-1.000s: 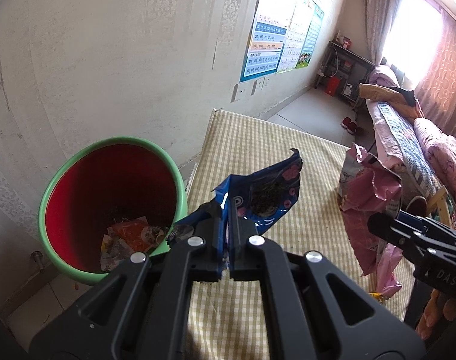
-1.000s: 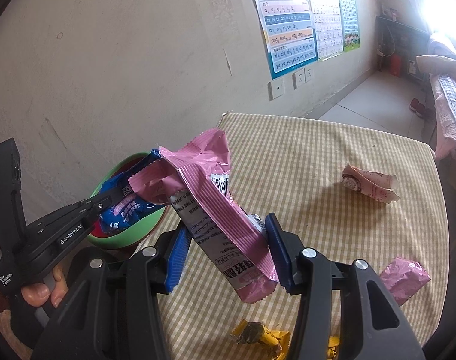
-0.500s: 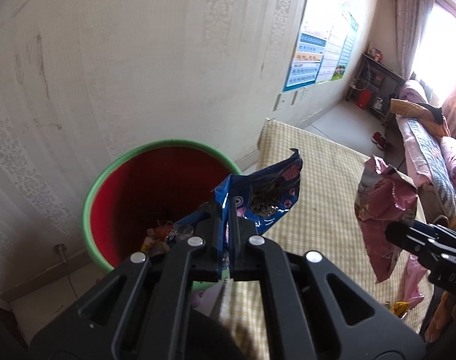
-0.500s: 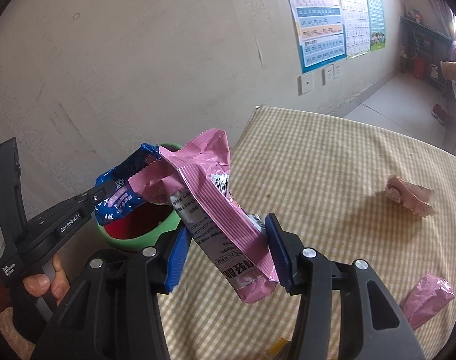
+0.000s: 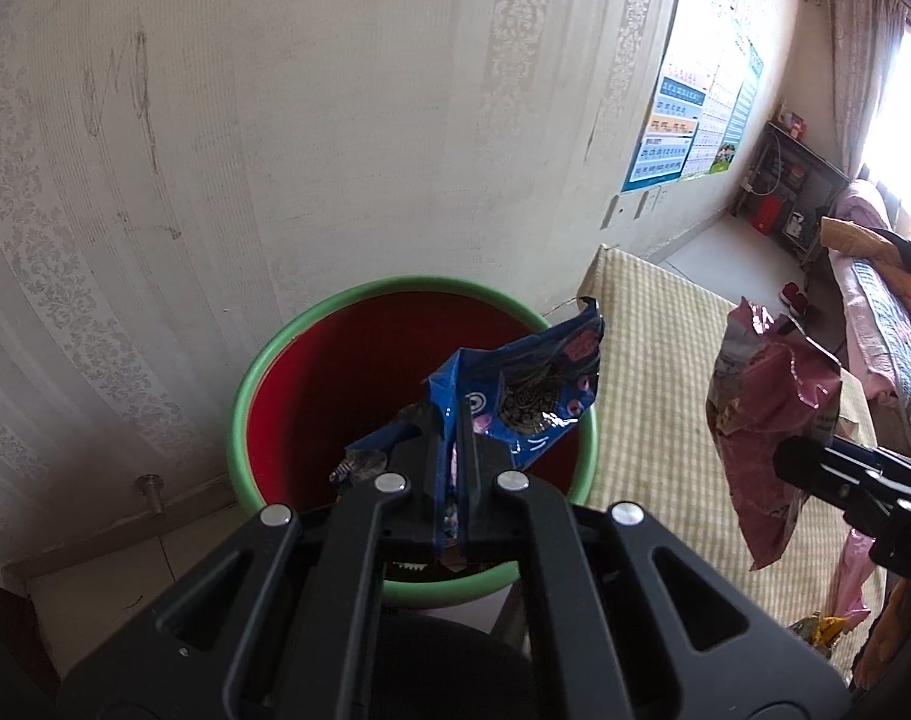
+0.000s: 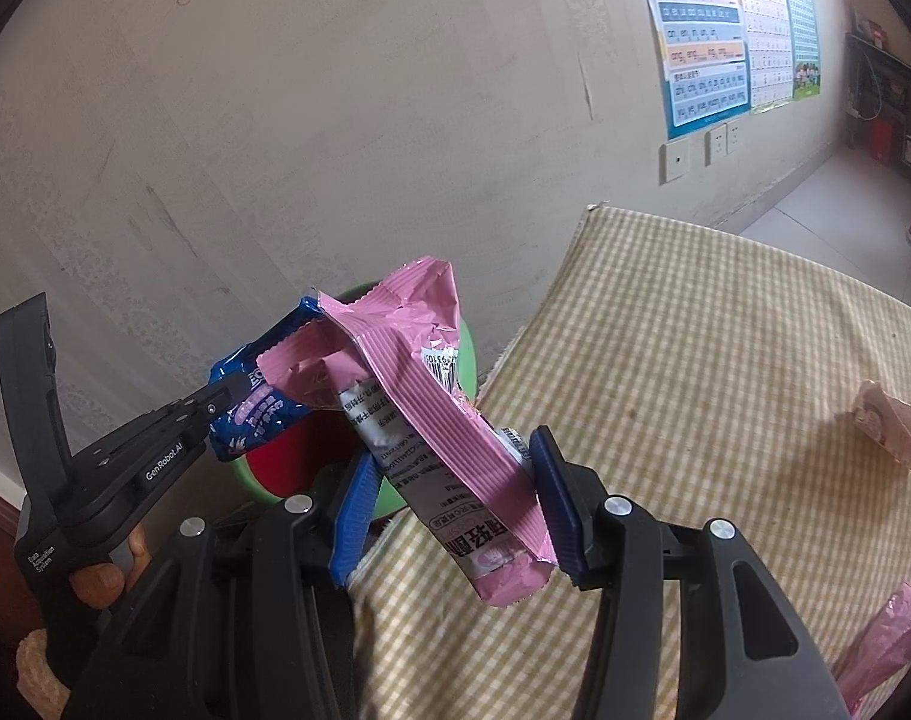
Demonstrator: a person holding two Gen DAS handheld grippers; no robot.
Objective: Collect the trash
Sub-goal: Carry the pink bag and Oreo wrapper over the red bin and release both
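My left gripper (image 5: 452,456) is shut on a blue cookie wrapper (image 5: 527,387) and holds it directly above the red bin with a green rim (image 5: 257,372) that stands on the floor by the wall. In the right wrist view the same blue cookie wrapper (image 6: 251,402) hangs over the bin (image 6: 464,354). My right gripper (image 6: 449,480) is shut on a long pink striped wrapper (image 6: 449,420), held over the table's left edge beside the bin. That pink striped wrapper (image 5: 767,420) also shows at the right of the left wrist view.
A checkered tablecloth covers the table (image 6: 725,360). On it lie a crumpled pale pink wrapper (image 6: 887,426) at the right and a pink packet (image 6: 887,642) near the front right. A yellow wrapper (image 5: 821,630) lies near the table's front. A wall with posters (image 6: 701,30) runs behind.
Both grippers moved left with their wrappers. The blue wrapper went from beside the bin over the table to above the bin's opening. The pink wrapper came close to the bin.
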